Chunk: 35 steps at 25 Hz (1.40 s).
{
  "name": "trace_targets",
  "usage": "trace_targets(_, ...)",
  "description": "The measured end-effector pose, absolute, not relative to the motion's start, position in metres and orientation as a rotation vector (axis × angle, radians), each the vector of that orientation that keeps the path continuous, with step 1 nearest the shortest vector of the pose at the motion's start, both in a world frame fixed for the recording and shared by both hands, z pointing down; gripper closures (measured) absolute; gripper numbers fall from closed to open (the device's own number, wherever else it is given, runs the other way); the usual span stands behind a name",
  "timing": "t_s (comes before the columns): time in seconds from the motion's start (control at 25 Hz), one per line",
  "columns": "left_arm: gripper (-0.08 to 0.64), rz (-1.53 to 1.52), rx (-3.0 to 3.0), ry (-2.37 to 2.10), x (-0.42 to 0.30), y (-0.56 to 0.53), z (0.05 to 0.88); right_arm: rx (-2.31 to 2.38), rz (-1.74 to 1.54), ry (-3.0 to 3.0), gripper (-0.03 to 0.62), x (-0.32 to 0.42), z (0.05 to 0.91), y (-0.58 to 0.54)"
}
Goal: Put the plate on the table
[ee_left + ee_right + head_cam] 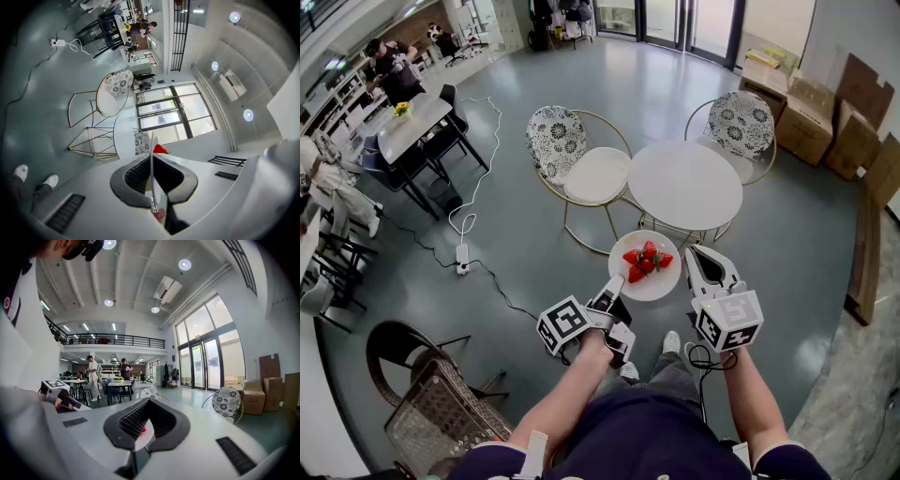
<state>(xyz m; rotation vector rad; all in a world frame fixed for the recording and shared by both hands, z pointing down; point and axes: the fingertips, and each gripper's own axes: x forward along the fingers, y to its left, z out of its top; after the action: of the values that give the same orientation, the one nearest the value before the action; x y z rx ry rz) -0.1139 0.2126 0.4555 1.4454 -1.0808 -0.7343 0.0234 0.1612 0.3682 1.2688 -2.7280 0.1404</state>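
A white plate (661, 283) with several red strawberries (645, 260) hangs in the air just short of the round white table (684, 183), held between both grippers. My left gripper (614, 284) is shut on the plate's near-left rim; in the left gripper view the plate (151, 161) shows edge-on between the jaws, with a strawberry (161, 149) above it. My right gripper (694, 260) is shut on the plate's right rim. In the right gripper view the plate (139, 439) lies between the jaws with a bit of strawberry (142, 430) showing.
Two patterned chairs (577, 155) (741, 122) with gold frames flank the table. Cardboard boxes (825, 122) stand at the right. A wicker chair (431, 403) is at the lower left. A power strip and cable (464, 253) lie on the floor. People sit at dark tables (408, 122) far left.
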Motion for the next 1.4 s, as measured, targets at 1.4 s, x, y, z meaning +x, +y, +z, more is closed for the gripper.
trace_targets(1.4, 0.545, -0.686, 1.481, -1.005, -0.102, 0.164, 0.461, 1.339, 0.105, -2.678, 0.589, 0.033, 0.366, 0.120)
